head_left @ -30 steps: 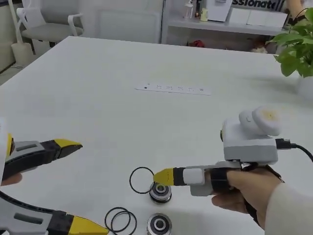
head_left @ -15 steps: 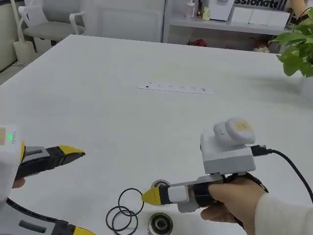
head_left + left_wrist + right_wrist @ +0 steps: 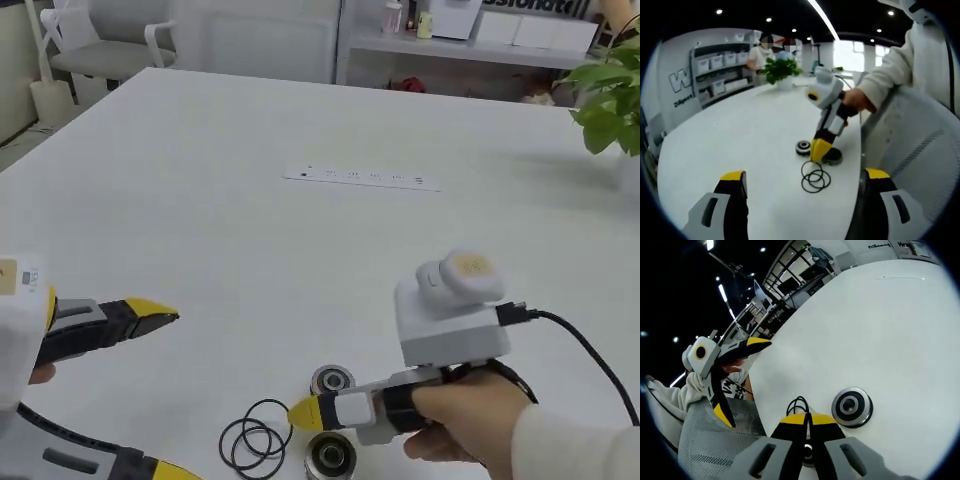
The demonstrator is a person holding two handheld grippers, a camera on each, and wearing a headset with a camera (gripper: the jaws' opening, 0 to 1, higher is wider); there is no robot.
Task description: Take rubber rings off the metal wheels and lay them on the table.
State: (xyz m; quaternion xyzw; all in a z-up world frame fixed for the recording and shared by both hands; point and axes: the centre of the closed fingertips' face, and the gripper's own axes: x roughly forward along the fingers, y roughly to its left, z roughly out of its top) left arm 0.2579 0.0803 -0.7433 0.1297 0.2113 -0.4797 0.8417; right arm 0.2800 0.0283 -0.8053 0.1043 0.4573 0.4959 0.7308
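Two metal wheels sit near the table's front edge: one [image 3: 331,380] beyond my right gripper [image 3: 298,412], the other [image 3: 329,456] just in front of it. Three black rubber rings [image 3: 255,436] lie overlapping to the left of the wheels. The right gripper is shut, its yellow tips meeting the edge of the topmost ring [image 3: 268,414], which loops out from the tips [image 3: 797,404]. In the right gripper view one wheel [image 3: 852,406] lies to the right of the jaws. My left gripper [image 3: 185,395] stands open at the left, apart from the rings [image 3: 815,179].
A white power strip [image 3: 362,178] lies across the middle of the white table [image 3: 250,230]. A potted plant [image 3: 612,100] stands at the far right. A cable [image 3: 590,350] trails from the right gripper. A chair and shelves stand beyond the table.
My right gripper has moved left and toward me, dragging one ring away from the wheel onto the two rings lying there. The left gripper has barely moved.
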